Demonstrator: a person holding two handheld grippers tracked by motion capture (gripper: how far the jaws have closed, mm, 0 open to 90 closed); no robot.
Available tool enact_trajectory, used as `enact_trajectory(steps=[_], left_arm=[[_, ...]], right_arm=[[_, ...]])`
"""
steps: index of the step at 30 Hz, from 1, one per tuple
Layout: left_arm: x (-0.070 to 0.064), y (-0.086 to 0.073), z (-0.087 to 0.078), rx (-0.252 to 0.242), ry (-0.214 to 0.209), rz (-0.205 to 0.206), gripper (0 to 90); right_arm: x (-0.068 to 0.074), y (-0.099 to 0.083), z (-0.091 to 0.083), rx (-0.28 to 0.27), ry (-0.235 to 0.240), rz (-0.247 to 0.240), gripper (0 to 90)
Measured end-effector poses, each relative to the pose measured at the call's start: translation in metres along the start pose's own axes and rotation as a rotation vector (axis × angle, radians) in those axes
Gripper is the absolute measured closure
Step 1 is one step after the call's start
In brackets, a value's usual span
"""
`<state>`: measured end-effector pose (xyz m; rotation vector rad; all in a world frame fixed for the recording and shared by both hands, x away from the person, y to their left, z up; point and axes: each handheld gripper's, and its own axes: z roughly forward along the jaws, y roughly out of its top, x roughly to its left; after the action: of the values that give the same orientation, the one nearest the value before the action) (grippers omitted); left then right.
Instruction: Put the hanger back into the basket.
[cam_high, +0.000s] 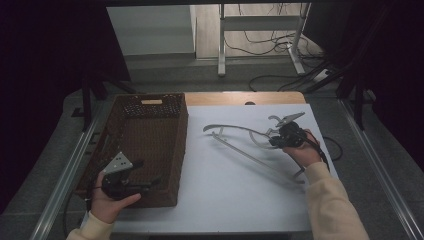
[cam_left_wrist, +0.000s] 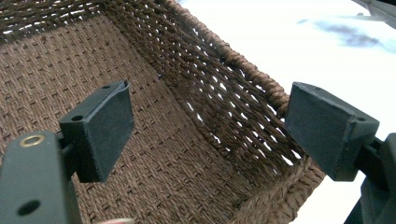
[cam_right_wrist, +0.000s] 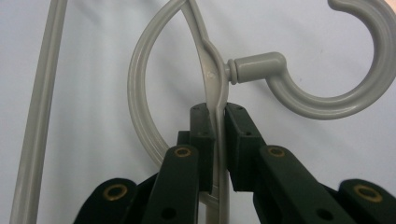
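Right tongs (cam_right_wrist: 218, 116) pinch a grey hanger (cam_high: 235, 131) near its hook; left tongs (cam_left_wrist: 210, 130) gape wide over the wicker basket (cam_high: 177, 150). Held off-centre, the hanger could swing or slip.

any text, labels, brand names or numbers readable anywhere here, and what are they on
None can be read in any view.
The grey hanger held by the right gripper: plain plastic, no marking.
The brown woven basket: no tag or label.
The left gripper, its jaws wide open over the basket: bare black pads.
The white table surface: no print.
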<state>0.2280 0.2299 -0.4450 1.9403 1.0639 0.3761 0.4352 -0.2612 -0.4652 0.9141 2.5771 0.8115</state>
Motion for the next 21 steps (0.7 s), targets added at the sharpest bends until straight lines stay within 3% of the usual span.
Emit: enact_trajectory(steps=[10,21], left_arm=[[-0.001,0.001,0.0,-0.001,0.0,0.001,16.5],[-0.004,0.006,-0.002,-0.016,-0.006,0.004,16.9]], right_arm=[[0.001,0.001,-0.025,-0.066,0.022,-0.005,82.1],[0.014,0.006,-0.049,-0.12,0.05,-0.064,82.1]])
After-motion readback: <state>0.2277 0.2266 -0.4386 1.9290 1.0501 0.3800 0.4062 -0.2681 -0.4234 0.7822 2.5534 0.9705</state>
